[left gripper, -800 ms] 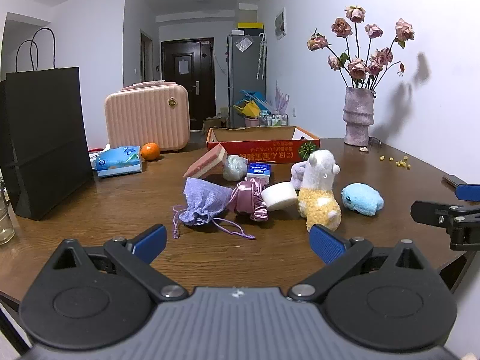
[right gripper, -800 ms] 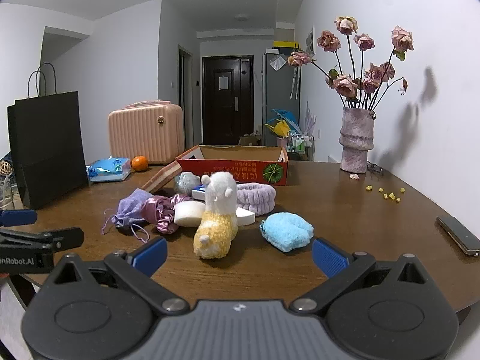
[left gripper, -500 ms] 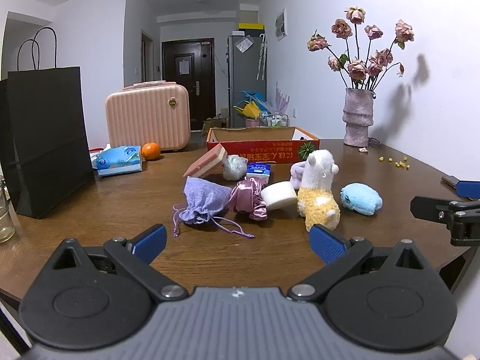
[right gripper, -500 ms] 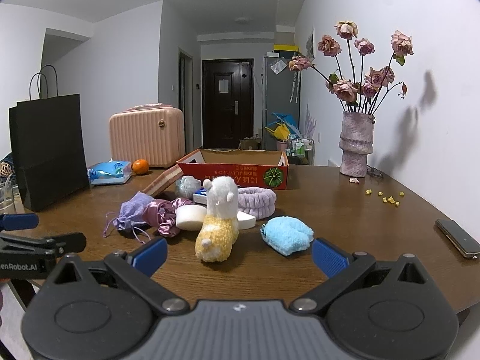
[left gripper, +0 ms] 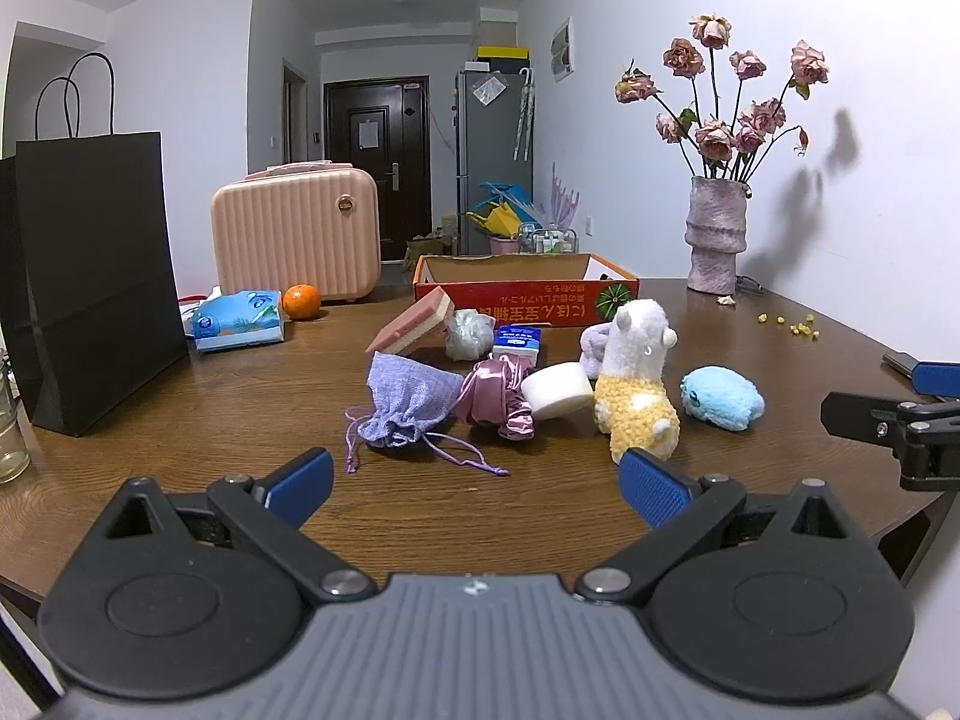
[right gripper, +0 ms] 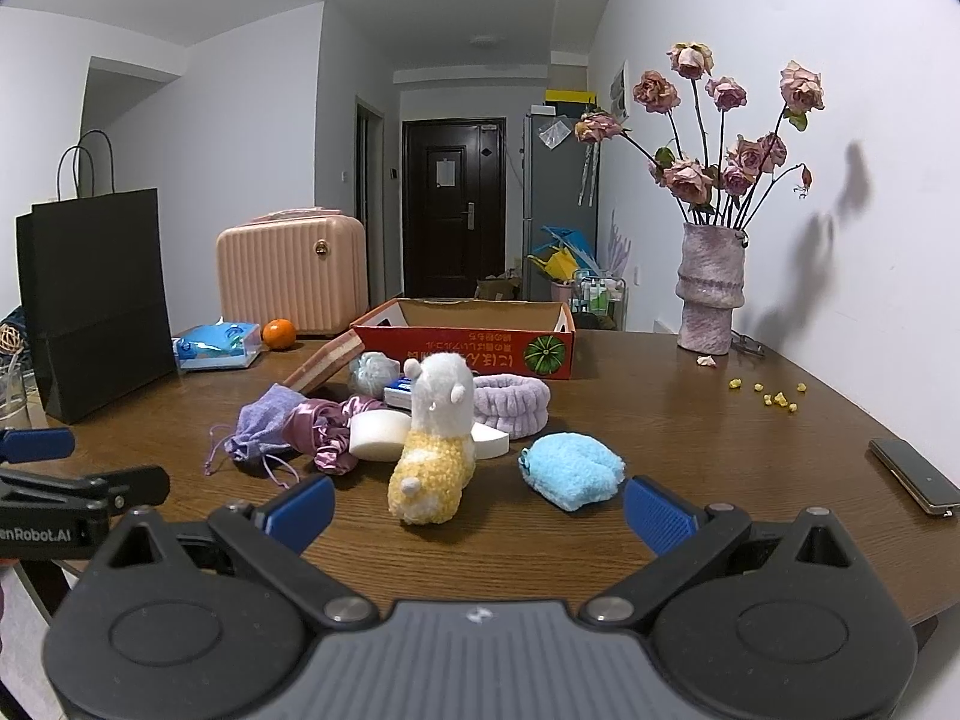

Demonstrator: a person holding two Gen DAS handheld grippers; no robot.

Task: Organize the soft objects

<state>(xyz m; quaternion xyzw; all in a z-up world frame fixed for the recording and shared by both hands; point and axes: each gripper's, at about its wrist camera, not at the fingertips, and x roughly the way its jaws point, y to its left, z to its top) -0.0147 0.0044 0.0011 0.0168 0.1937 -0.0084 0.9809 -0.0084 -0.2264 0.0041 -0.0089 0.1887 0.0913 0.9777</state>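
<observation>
From the left wrist view, the left gripper [left gripper: 474, 480] hangs over the near edge of the bench [left gripper: 210, 408], its jaws spread wide with nothing between them. The soft things sit in one cluster at mid-bench: one lilac drawstring pouch [left gripper: 408, 399], one pink satin scrunchie [left gripper: 495, 399] touching it, one white sponge [left gripper: 555, 390], one white-and-yellow plush alpaca [left gripper: 636, 381] and one blue fluffy pouch [left gripper: 720, 399] a little apart toward the right edge. Behind them lie one pink-and-cream sponge [left gripper: 411, 327] tilted up, one grey mesh ball [left gripper: 471, 333], one small blue-and-white carton [left gripper: 516, 342] and one red cardboard box [left gripper: 522, 288], open on top. Toward the left edge stand one black paper bag [left gripper: 90, 276], one tissue pack [left gripper: 237, 321], one orange [left gripper: 300, 301] and one pink suitcase [left gripper: 294, 234]. One vase [left gripper: 717, 237] of dried roses stands at the far right corner.

From the right wrist view, the right gripper [right gripper: 477, 510] is likewise at the near edge, jaws wide apart and empty. Here one lilac headband [right gripper: 513, 405] shows behind the alpaca, and a second white sponge piece [right gripper: 489, 438] lies beneath it. One phone [right gripper: 915, 474] lies by the right edge, with nine or so yellow bits [right gripper: 774, 397] scattered near the vase.
</observation>
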